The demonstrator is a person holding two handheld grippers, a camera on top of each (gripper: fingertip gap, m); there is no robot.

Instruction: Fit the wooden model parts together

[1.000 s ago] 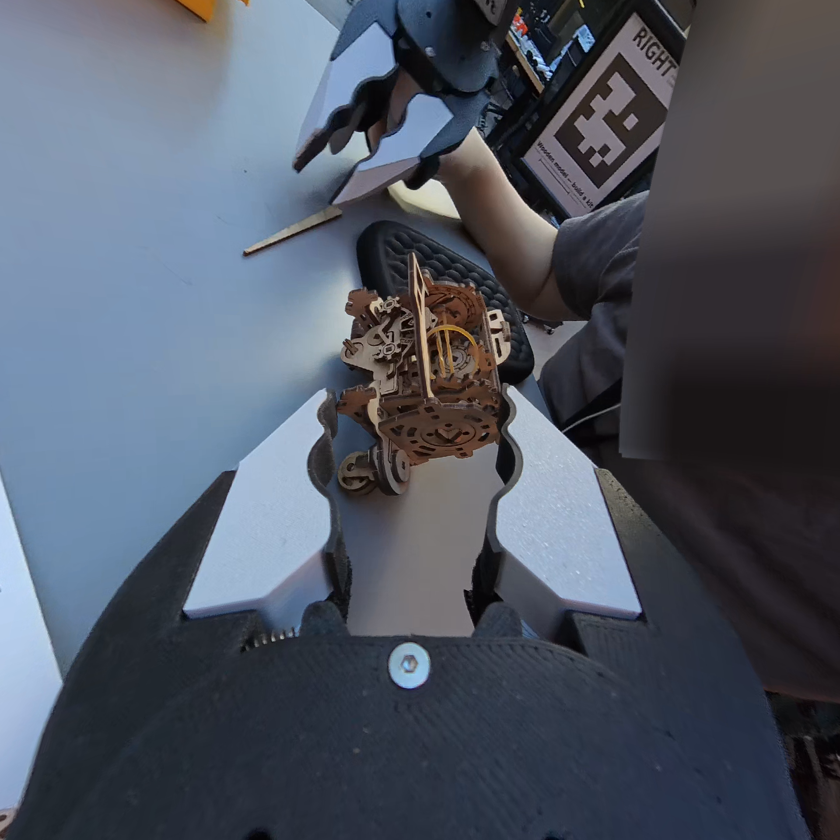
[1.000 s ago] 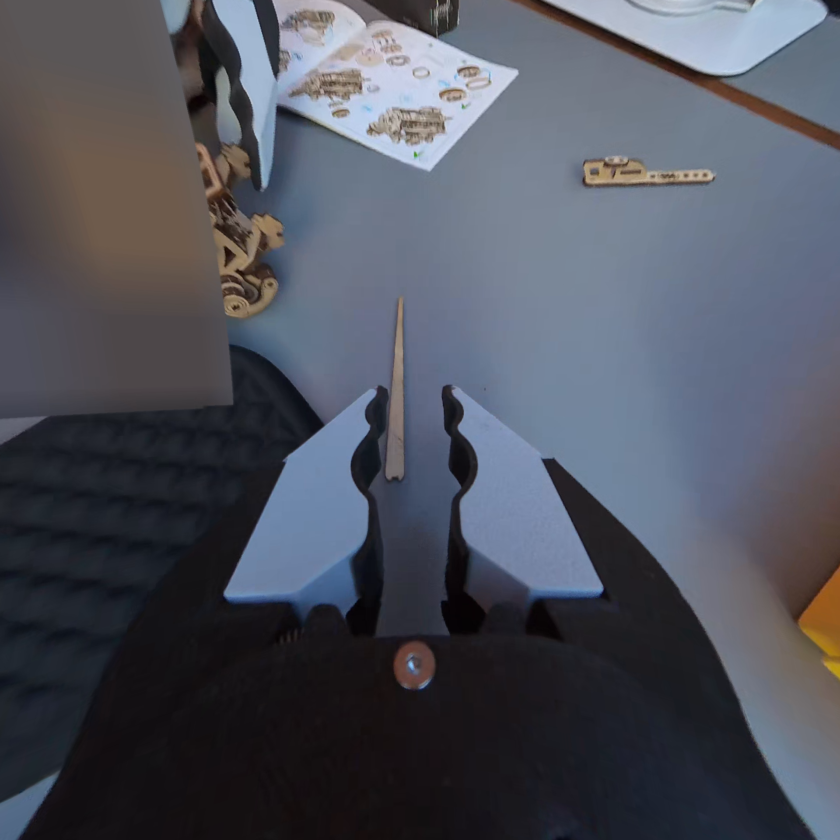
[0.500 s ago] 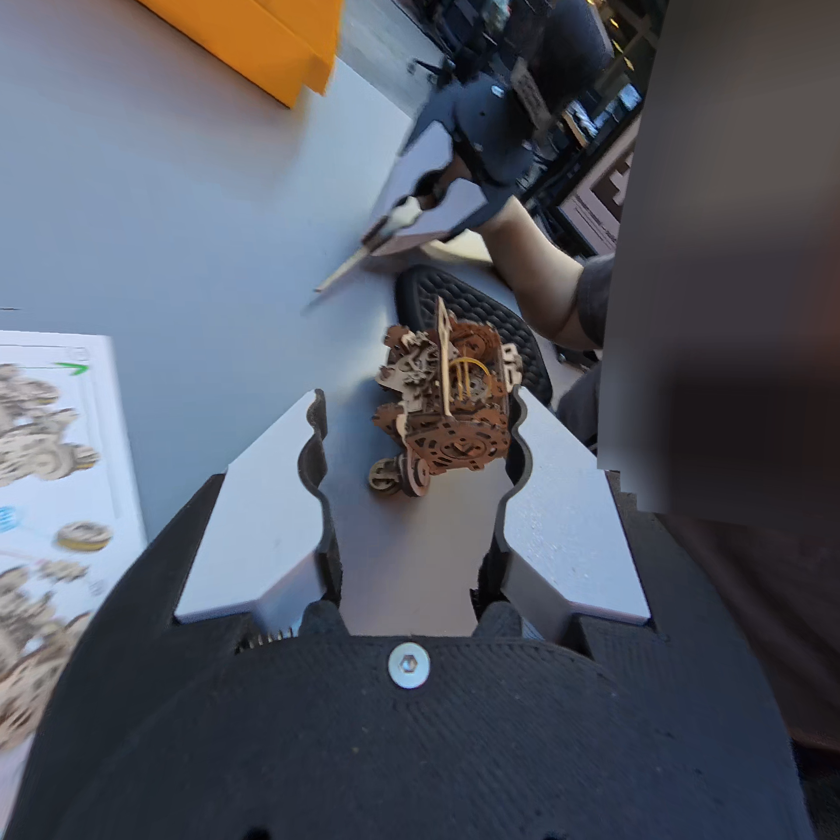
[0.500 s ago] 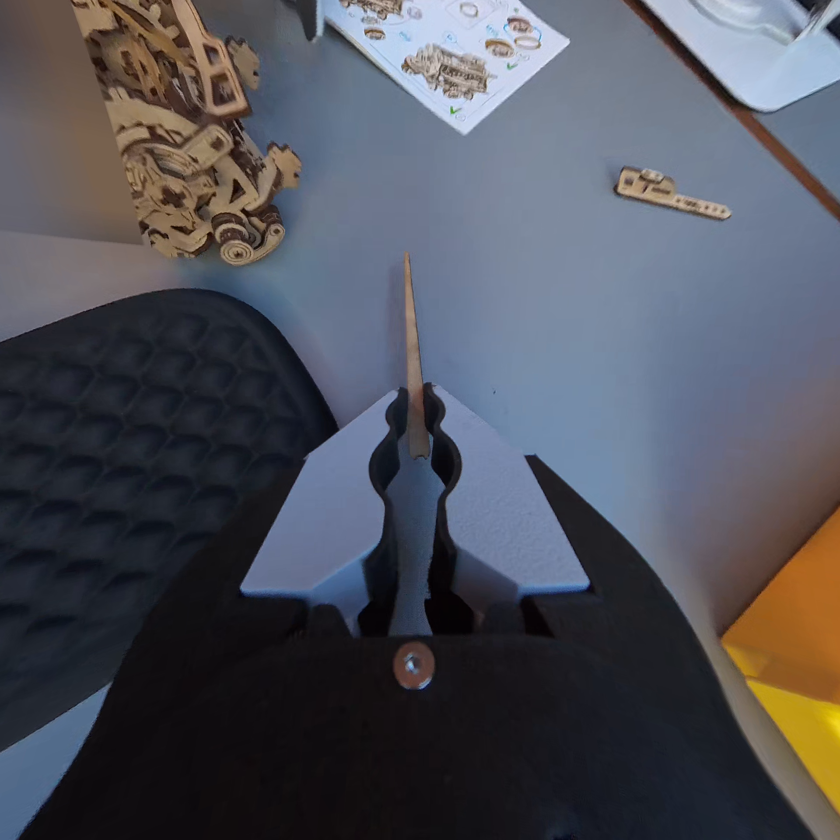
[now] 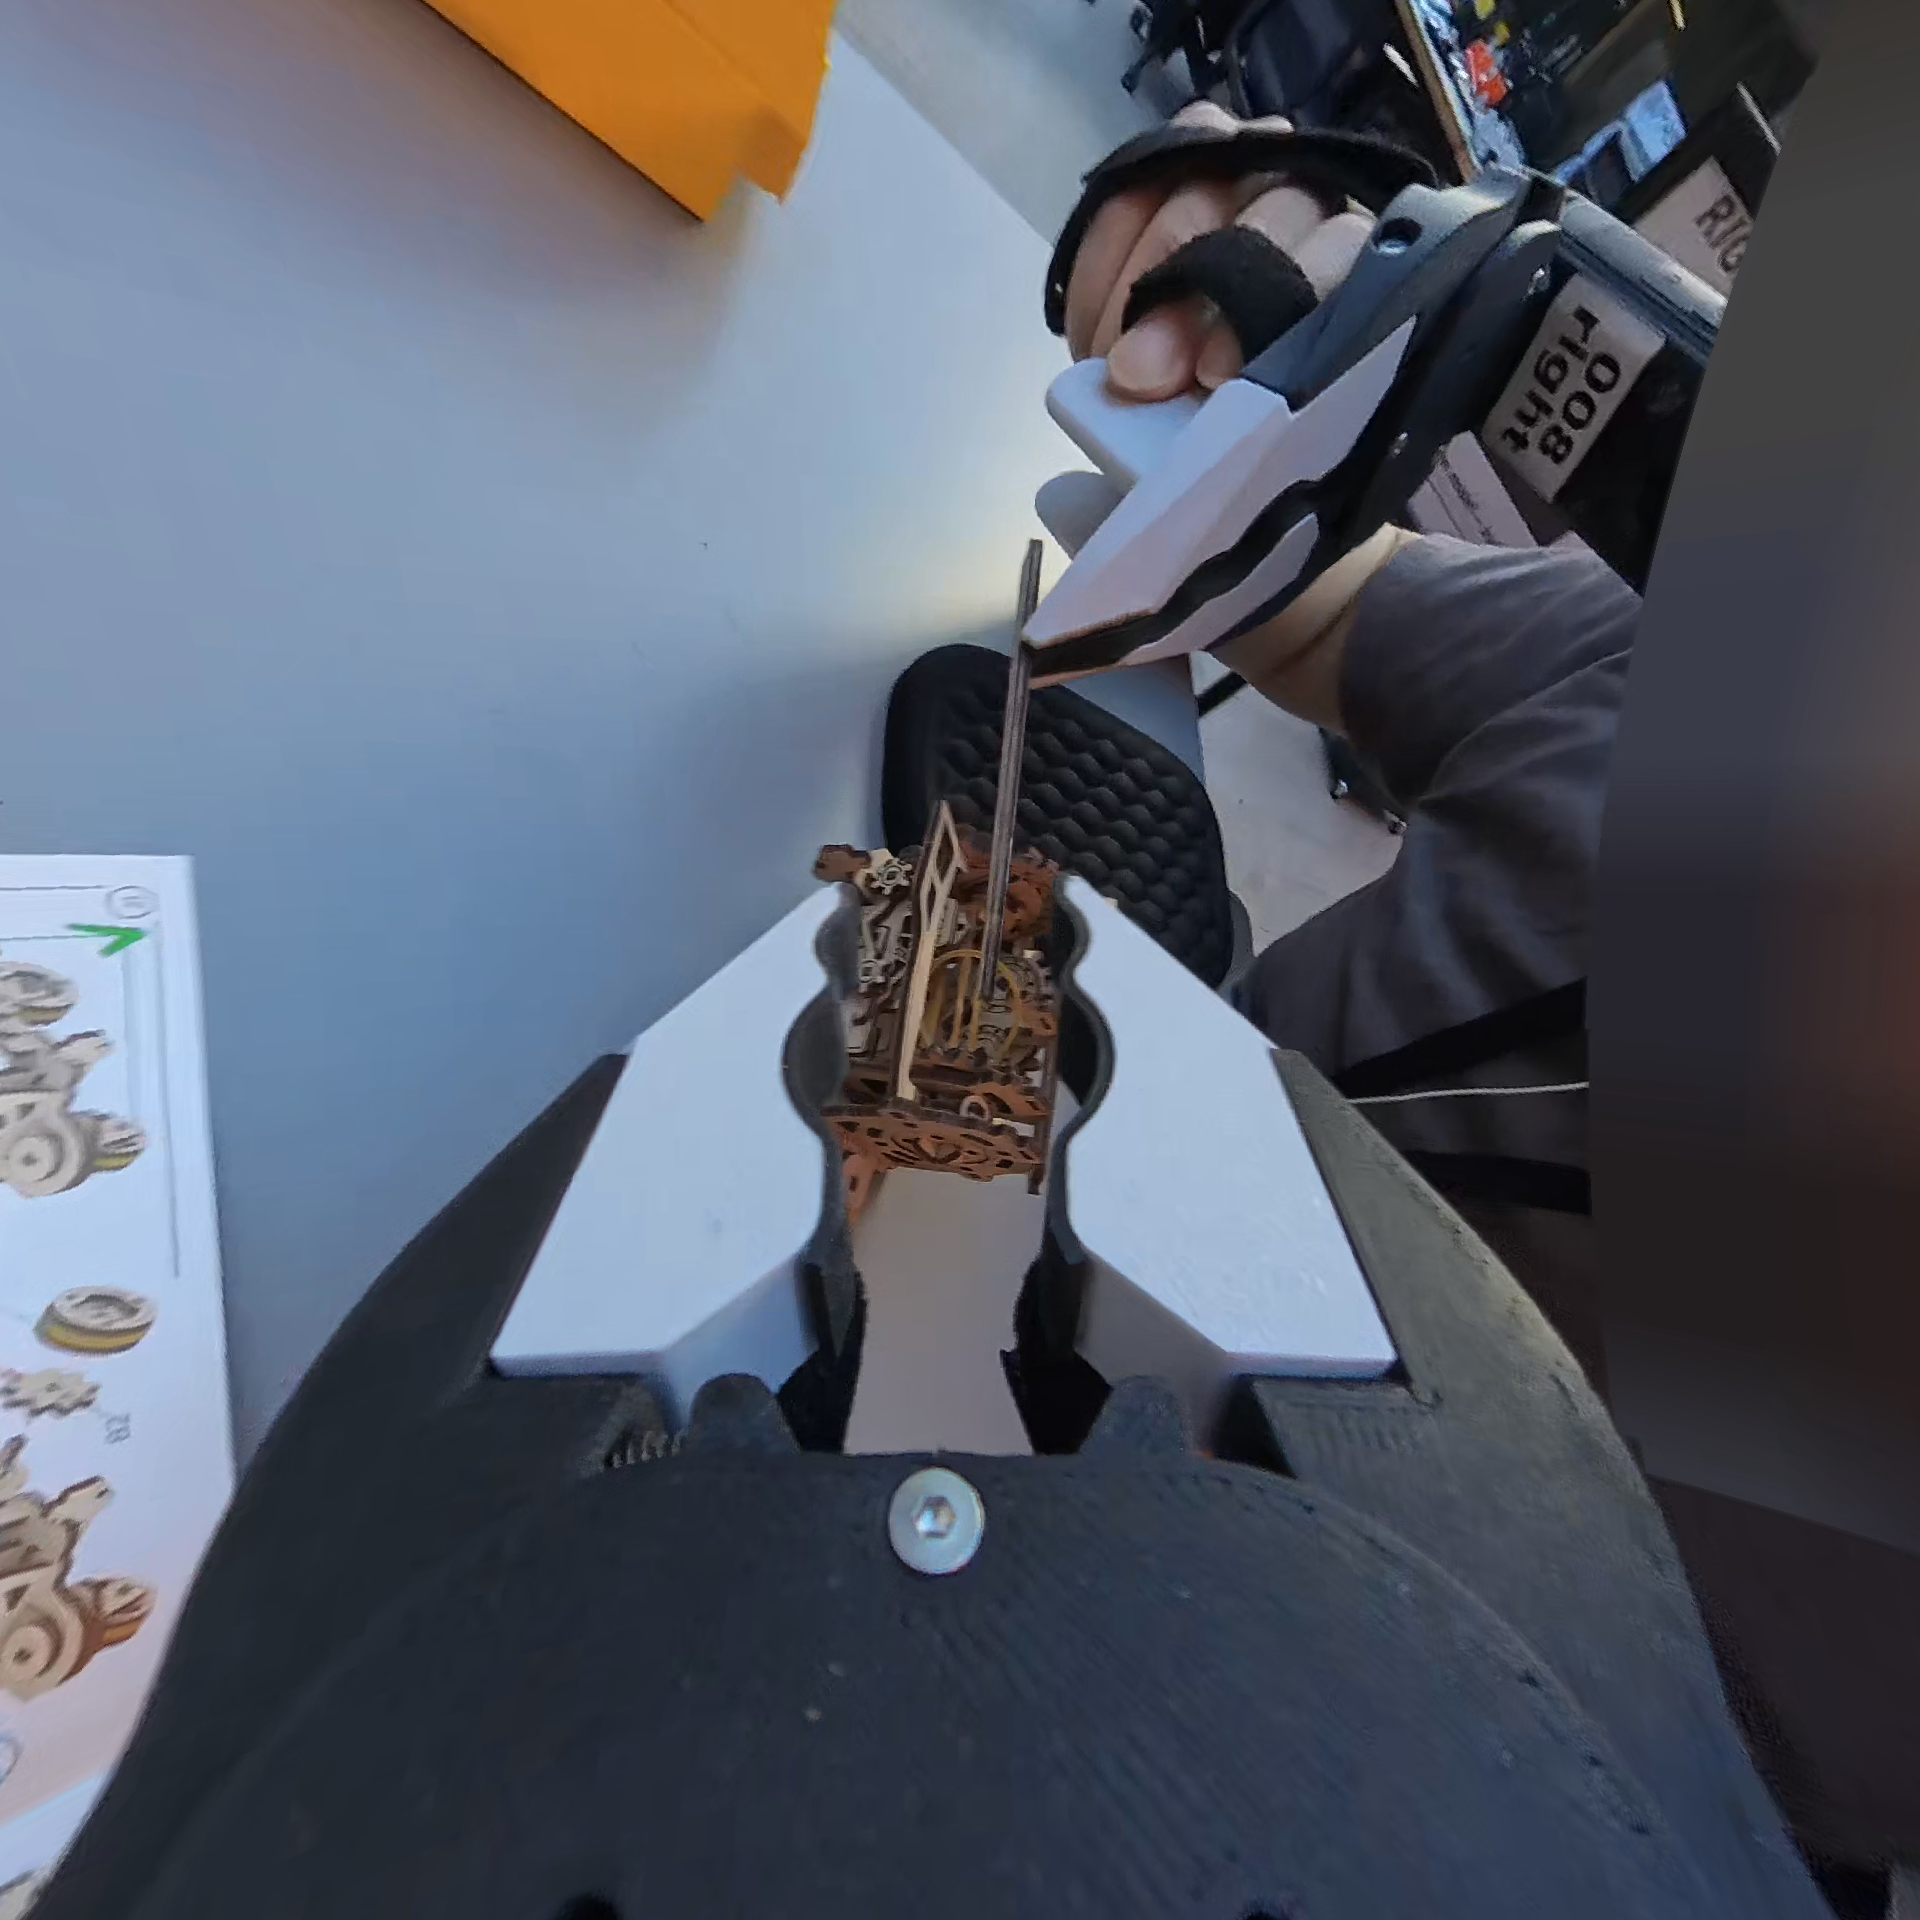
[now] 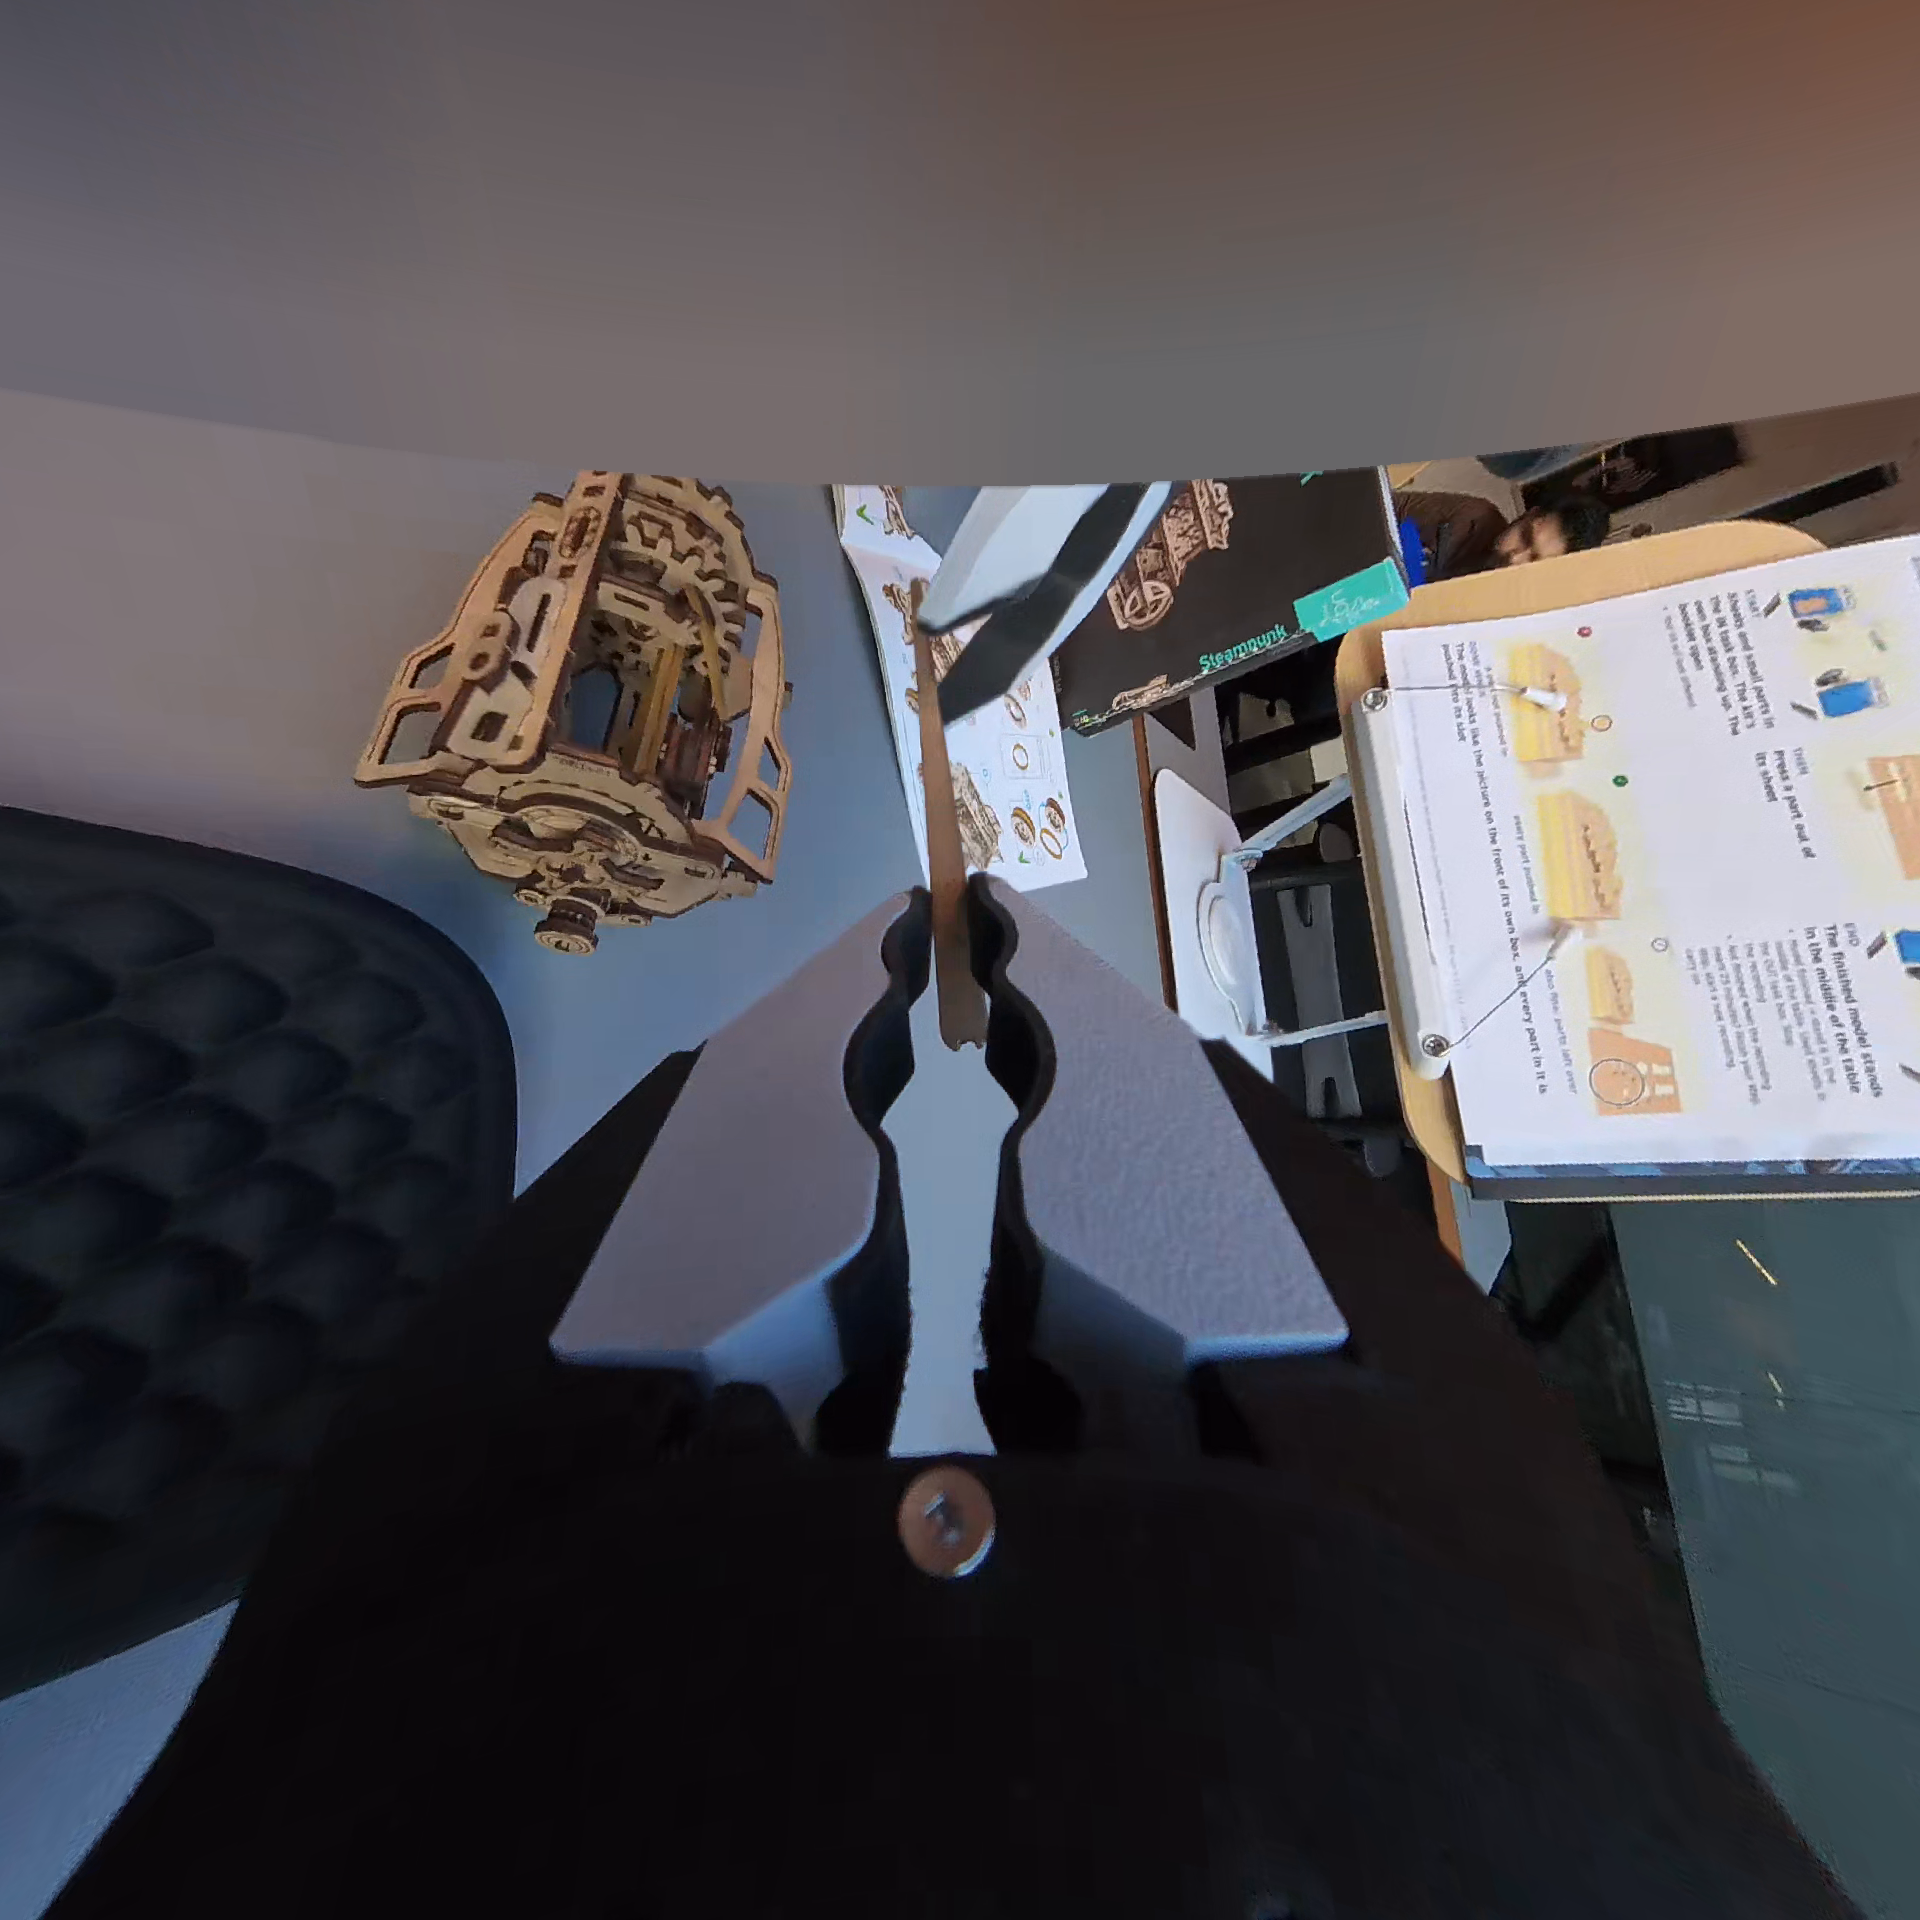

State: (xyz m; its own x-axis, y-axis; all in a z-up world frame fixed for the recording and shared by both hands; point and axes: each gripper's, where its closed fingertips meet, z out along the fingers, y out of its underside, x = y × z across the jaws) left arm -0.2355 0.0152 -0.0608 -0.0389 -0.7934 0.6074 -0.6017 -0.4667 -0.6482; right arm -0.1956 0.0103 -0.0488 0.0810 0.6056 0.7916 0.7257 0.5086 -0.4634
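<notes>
Pale wood showed between your right hand-held gripper's black pads: you had it clenched on a thin, flat wooden strip, both pads pressed against its sides near its notched end, the rest pointing forward. The brown, gear-filled wooden model stood on the grey surface just beside the black quilted mat, with neither gripper touching it in the right wrist view. Your left hand-held gripper was partly parted and grasped nothing; the model sat beyond its gap, and the strip's far end reached down near its fingertips. The orange box lay at the far edge of the surface and the black cardboard box stood past the white illustrated booklet; I cannot tell what either box held.
</notes>
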